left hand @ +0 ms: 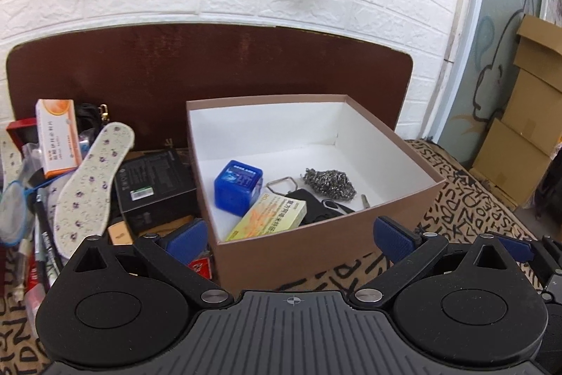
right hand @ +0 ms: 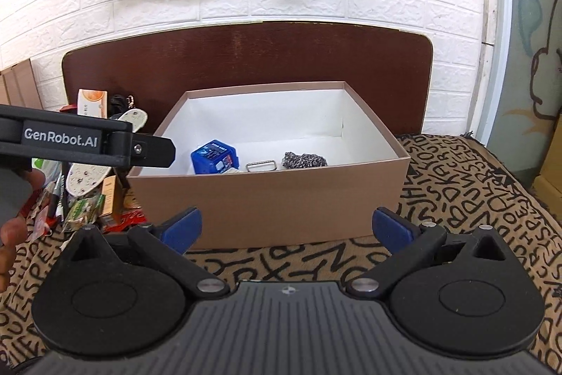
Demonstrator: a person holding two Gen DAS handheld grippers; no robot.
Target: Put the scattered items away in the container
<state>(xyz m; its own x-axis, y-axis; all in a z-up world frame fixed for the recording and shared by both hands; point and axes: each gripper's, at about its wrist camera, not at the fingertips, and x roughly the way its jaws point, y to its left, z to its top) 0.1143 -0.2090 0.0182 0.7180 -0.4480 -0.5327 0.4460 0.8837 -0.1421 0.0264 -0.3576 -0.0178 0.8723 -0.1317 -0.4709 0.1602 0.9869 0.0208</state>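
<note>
A brown cardboard box [left hand: 316,245] with a white inside stands on the patterned cloth. In it lie a blue cube [left hand: 238,187], a yellow-green carton [left hand: 270,220], a steel-wool scourer [left hand: 328,183], a metal clip [left hand: 281,185] and a black flat item. My left gripper [left hand: 291,239] is open just short of the box's near wall, nothing between its fingers. My right gripper [right hand: 286,229] is open before the same box [right hand: 267,199], also empty. Left of the box is a heap: a floral insole [left hand: 93,185], an orange-white carton [left hand: 58,137], a black box [left hand: 154,188].
The left gripper's body [right hand: 87,139] and a hand [right hand: 10,234] cross the left of the right wrist view. A dark headboard [left hand: 210,76] and a white brick wall stand behind. Cardboard boxes [left hand: 520,129] are stacked at the far right. Pens and packets lie at the lower left.
</note>
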